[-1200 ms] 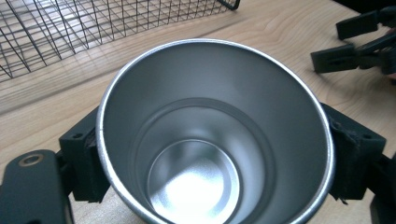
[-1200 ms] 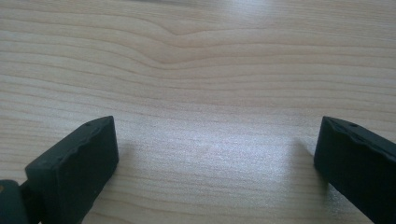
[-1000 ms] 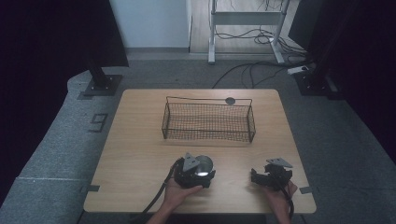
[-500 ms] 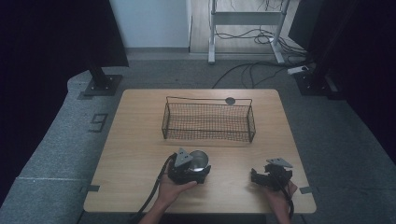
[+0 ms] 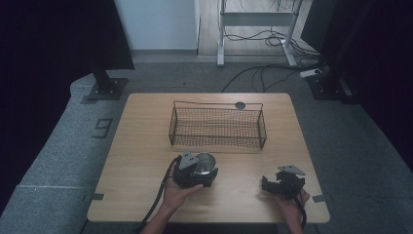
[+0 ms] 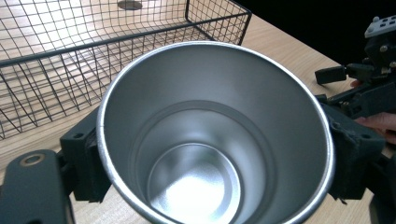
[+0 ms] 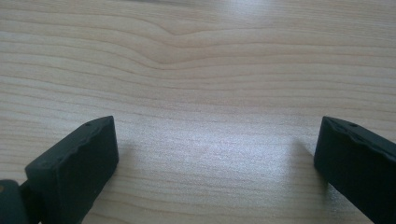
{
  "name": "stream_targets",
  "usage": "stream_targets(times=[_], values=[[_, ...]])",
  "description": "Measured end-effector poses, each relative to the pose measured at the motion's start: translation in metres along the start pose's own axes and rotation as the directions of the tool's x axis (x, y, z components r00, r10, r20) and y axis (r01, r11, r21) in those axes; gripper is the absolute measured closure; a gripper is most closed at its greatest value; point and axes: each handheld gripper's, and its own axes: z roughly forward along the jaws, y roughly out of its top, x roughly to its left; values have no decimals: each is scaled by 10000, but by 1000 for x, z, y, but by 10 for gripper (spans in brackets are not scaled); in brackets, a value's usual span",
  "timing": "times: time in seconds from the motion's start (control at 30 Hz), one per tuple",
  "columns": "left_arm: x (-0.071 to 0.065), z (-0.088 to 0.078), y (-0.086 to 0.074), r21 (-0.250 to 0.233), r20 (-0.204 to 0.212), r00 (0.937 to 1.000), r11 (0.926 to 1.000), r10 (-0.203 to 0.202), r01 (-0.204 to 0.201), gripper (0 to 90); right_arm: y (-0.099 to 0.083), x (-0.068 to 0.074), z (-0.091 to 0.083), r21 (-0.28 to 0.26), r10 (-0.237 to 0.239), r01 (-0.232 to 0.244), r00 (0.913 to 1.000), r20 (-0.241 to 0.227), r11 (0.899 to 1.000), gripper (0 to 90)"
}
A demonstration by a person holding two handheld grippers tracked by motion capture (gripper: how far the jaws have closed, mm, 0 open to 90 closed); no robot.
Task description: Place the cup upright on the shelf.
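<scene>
Over on the left, the left gripper [image 5: 197,171] has its jaws clamped on a metal cup [image 6: 215,135], one black pad on each side of the wall, mouth open toward the camera. The cup sits near the front of the table [image 5: 141,161], just short of the wire basket [image 5: 216,127], and looks lifted rather than resting, though I can't be sure from above. This reads as the carry step: cup gripped, basket ahead. The next move calls for raising the cup enough to clear the basket's near rim, then lowering it inside before letting go. The cup is smooth brushed steel, round, tapering to a stepped bottom, likely slippery. The basket is thin black wire mesh, rectangular and open-topped. On the right, the right gripper [image 7: 215,154] hovers over pale wood grain, jaws wide apart with nothing between them.
</scene>
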Motion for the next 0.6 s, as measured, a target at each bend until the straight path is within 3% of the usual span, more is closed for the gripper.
stream_targets(times=[0.6], values=[[9, 1, 15, -95, 101, 9997, 9997, -210, 211, 145, 0, 0, 0, -1, 22, -22, 10000, 39, 10000, 0]])
